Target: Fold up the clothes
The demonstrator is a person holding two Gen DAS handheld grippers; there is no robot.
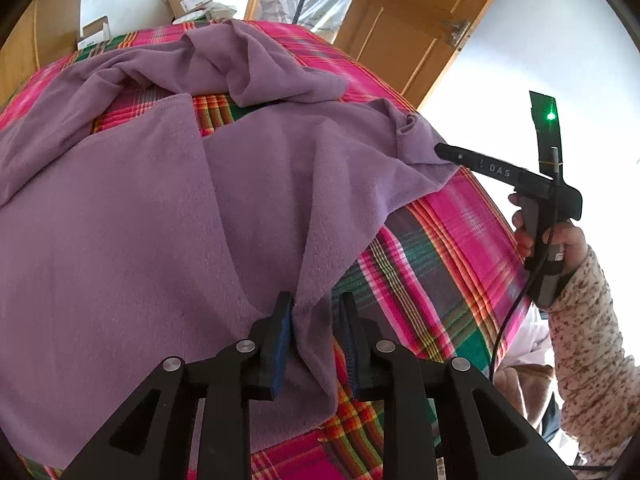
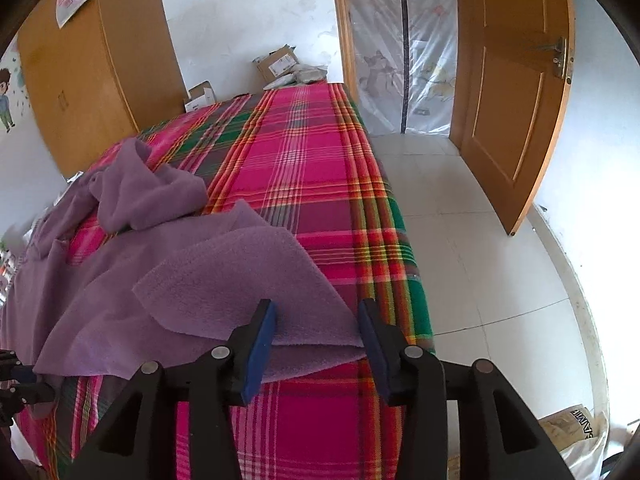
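A bed under a pink, green and orange plaid cover [image 2: 304,168] fills the room's middle. Past its far end, open cardboard boxes [image 2: 276,62] lie against the white wall. Left of the bed stands a wooden wardrobe [image 2: 80,80]. Right of the bed is white tiled floor [image 2: 460,240], an open wooden door [image 2: 516,92] and a clear plastic curtain [image 2: 400,52] across the doorway.

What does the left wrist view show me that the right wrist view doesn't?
Only the left wrist view: the person's right hand on its handle, the patterned sleeve, and the right gripper from the side at the garment's far edge. Only the right wrist view: the tiled floor and wardrobe. Both: the purple garment on the plaid bedspread, jaws apart in each, fabric between them.
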